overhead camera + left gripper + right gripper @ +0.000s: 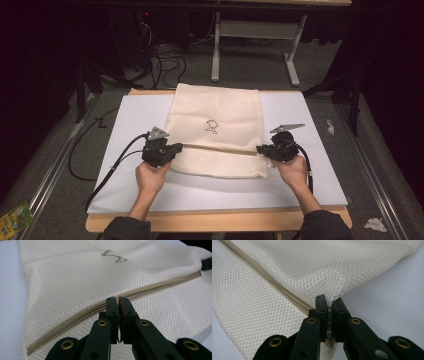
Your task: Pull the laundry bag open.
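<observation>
A white worktop (310,175) in a dark room carries a cream mesh bag (220,112) at its middle, reaching the far edge. Its zipper (215,148) runs side to side. The left gripper (176,148) and right gripper (260,149) each pinch the bag at the zipper's ends.

A wooden desk (215,220) is covered by a white sheet (310,165) and stands on grey carpet (380,165). A white table frame (255,30) is seen beyond it, with black cables (165,62) coiled on the floor. The surroundings are left dark. Crumpled paper (375,224) and a green packet (15,217) are scattered on the carpet.
</observation>
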`<state>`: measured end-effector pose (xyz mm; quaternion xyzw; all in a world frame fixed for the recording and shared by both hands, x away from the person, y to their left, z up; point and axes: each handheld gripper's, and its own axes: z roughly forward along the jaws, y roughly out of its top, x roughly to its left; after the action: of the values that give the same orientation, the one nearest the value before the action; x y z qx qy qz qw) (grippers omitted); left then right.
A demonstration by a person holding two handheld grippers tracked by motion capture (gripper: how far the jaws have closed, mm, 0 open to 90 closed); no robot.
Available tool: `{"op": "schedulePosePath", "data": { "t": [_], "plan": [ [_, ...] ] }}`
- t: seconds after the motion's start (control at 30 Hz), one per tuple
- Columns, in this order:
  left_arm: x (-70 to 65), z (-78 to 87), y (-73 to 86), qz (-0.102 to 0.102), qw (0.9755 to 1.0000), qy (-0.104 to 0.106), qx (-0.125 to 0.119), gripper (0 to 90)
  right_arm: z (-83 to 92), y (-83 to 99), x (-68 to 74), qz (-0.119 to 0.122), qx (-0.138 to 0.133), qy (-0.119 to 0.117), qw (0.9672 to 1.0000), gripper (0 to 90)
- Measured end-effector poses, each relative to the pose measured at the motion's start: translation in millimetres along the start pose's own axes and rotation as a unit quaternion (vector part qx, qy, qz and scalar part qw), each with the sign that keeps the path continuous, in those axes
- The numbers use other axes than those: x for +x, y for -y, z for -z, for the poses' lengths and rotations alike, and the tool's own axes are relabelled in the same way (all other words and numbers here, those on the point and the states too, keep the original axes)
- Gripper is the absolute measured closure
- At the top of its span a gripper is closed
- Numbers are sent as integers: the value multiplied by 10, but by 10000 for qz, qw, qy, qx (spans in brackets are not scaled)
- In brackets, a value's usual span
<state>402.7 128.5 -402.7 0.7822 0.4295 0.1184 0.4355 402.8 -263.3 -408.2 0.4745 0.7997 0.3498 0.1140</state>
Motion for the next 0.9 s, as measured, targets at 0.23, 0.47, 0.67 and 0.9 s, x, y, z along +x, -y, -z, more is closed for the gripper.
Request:
{"op": "schedulePosePath", "data": {
  "t": [0.23, 0.47, 0.67, 0.9],
  "plan": [
    [23, 20, 25, 32, 10000, -45, -31, 875, 2, -10, -17, -12, -16, 80, 10000, 867],
    [65, 71, 42, 71, 9999, -75, -37, 875, 19, 2, -77, -90, -27, 129, 9999, 867],
    [64, 65, 46, 59, 10000, -70, -27, 875, 17, -12, -95, -90, -42, 163, 9998, 867],
    [64, 66, 46, 61, 10000, -59, -22, 875, 25, -45, -103, -64, -52, 208, 9997, 867]
  ]
}}
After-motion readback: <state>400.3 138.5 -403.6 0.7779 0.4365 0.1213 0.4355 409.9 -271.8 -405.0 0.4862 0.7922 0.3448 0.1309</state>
